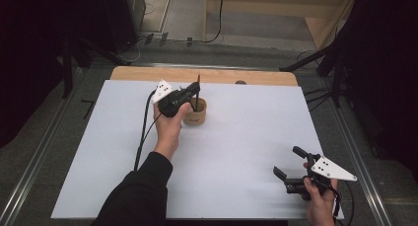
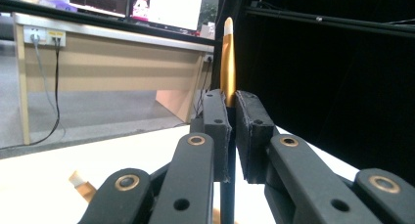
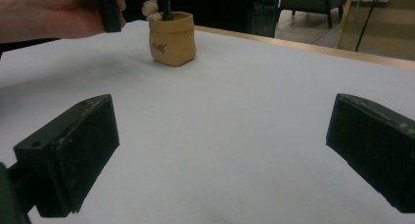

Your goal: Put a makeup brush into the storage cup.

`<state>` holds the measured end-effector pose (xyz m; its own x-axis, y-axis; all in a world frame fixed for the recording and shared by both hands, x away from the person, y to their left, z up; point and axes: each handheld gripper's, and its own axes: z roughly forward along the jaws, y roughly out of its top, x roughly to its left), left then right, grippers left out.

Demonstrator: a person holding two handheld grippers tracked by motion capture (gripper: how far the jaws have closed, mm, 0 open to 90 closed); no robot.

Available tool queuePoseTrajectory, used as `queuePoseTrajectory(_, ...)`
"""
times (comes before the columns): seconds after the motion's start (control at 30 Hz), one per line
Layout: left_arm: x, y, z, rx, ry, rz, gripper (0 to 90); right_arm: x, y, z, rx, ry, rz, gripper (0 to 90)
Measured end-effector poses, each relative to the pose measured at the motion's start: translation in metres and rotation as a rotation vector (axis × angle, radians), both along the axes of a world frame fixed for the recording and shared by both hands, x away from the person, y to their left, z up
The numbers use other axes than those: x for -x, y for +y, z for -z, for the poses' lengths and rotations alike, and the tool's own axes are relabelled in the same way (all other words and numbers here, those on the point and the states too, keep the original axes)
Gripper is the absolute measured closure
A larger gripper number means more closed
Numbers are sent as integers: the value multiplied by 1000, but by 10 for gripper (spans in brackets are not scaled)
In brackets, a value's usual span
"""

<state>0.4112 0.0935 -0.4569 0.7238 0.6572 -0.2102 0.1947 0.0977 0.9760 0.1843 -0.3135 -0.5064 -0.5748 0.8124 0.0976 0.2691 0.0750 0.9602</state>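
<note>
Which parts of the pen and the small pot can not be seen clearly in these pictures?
- Pen: in the left gripper view its lower part is hidden between the pads of the shut left claw.
- Pot: in the high view the left claw covers its near rim, so its inside is hidden.
- Writing on the pot, right gripper view: too small to read.
- Right claw: open, holds nothing.

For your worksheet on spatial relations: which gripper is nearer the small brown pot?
Left. The left gripper is at the brown pot, clamping a pen; the right gripper hangs open, far away.
</note>
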Motion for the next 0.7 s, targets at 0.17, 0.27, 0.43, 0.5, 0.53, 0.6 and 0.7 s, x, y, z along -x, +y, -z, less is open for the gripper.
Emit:
queuePoseTrajectory(0.17,2,0,4,-23,-1,6,840,0,0,1,-1,2,0,0)
queuePoseTrajectory(0.27,2,0,4,-37,3,4,836,0,0,1,0,3,-1,0)
queuePoseTrajectory(0.43,5,1,2,-72,-5,-1,760,-1,0,1,1,3,-2,0)
queuePoseTrajectory(0.5,6,3,0,-79,7,-12,685,-1,0,1,3,0,-3,0)
queuePoseTrajectory(0.53,6,4,0,-82,9,-15,638,-1,0,1,3,0,-3,0)
queuePoseTrajectory(0.6,8,6,-3,-104,24,-25,555,-1,1,1,3,0,-3,0)
queuePoseTrajectory(0.7,14,13,-10,-129,70,-28,525,-1,1,1,3,2,-2,0)
